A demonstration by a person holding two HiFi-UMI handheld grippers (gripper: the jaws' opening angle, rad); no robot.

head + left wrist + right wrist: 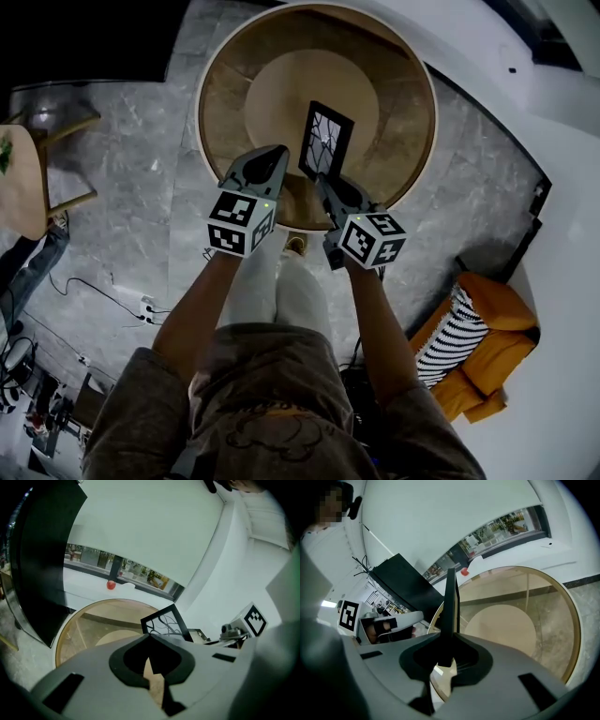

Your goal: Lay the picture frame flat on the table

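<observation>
The round tabletop (225, 103) was viewed from above. The picture frame (325, 141) was kept upright over its middle part, seen edge-on in the right gripper view. The frame's near edge was clamped by the right hand-held gripper (322, 180). The left hand-held gripper (277, 153) was held just beside the frame, jaws together, nothing between them.

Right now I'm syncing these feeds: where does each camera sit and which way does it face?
Head view: on the person's head, looking steeply down on the table, the standing picture frame, left gripper, right gripper, forearms and legs.
Left gripper view: on the left gripper, looking along its shut, empty jaws over the table; right gripper at right.
Right gripper view: on the right gripper, looking along jaws clamped on the picture frame's edge; left gripper at left.
Shared: both gripper views show picture frame and table.
</observation>
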